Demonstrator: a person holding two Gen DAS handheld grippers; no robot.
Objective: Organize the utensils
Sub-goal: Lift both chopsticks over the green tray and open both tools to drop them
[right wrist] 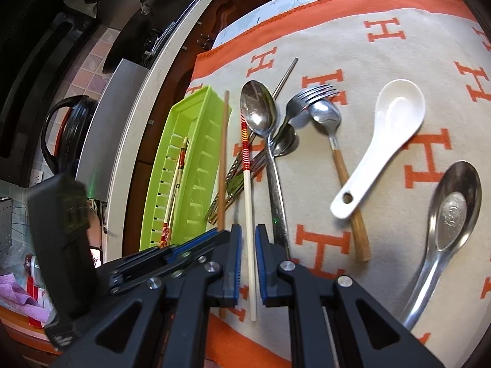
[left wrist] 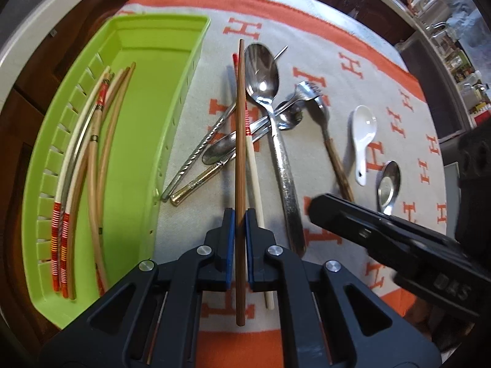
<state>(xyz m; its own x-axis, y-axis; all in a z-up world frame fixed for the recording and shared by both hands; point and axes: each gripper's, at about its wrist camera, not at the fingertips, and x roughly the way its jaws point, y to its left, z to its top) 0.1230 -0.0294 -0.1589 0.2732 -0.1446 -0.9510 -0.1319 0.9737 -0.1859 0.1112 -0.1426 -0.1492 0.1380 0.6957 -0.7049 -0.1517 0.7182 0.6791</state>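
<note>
Left tool (left wrist: 240, 214) pinches brown wooden chopstick (left wrist: 240, 153) above the table pile; carry it level into green plastic tray (left wrist: 184, 70). Right tool (right wrist: 248, 239) narrow around white red-banded chopstick (right wrist: 247, 184), not yet closed.

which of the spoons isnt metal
The white ceramic spoon, lying on the cloth beside the wooden-handled spoon. It is matte white with a hole in its handle; the other spoons are shiny steel.

Both wrist cams look down, close over cloth (left wrist: 353, 61); L cam sits left by green tray (left wrist: 159, 61); shared: utensil pile, tray.
</note>
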